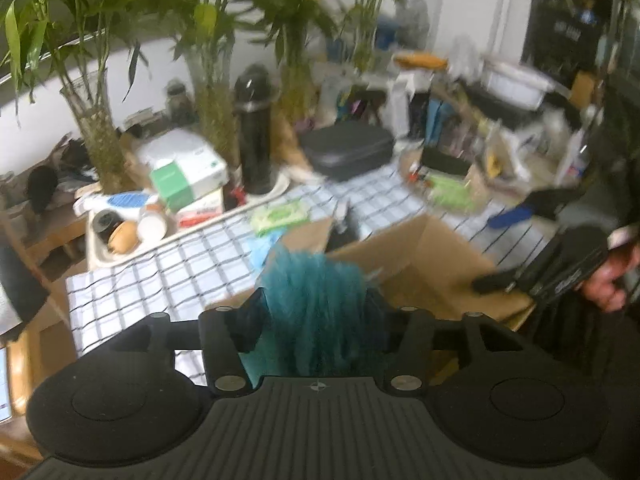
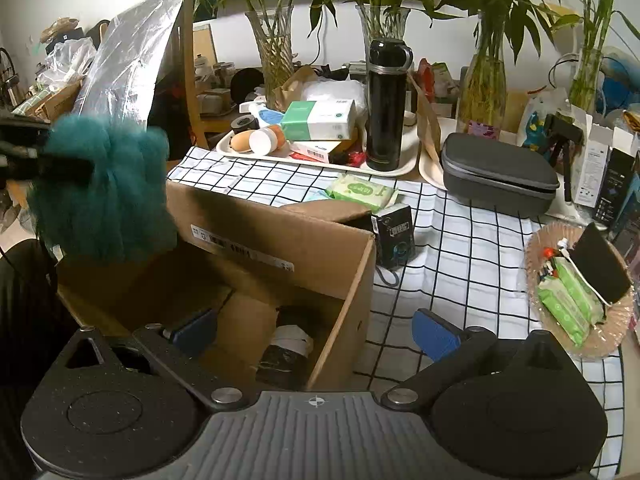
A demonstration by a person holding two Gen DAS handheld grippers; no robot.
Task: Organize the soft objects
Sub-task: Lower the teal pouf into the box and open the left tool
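My left gripper [image 1: 316, 312] is shut on a fluffy teal soft object [image 1: 316, 304] and holds it over the near edge of an open cardboard box [image 1: 424, 264]. In the right wrist view the teal soft object [image 2: 104, 192] hangs at the box's left corner, clamped by the left gripper [image 2: 60, 164]. My right gripper [image 2: 316, 328] is open and empty, its blue-padded fingers [image 2: 434, 334] spread over the box's [image 2: 280, 236] near right side. It also shows in the left wrist view [image 1: 516, 256] at the right. Dark and white items lie inside the box.
A checked cloth [image 2: 460, 248] covers the table. On it lie a green wipes pack [image 2: 362, 192], a small black box [image 2: 394, 236], a grey zip case [image 2: 496, 176], a wicker plate of packets [image 2: 576, 296], trays with a black flask [image 2: 386, 104], and plant vases behind.
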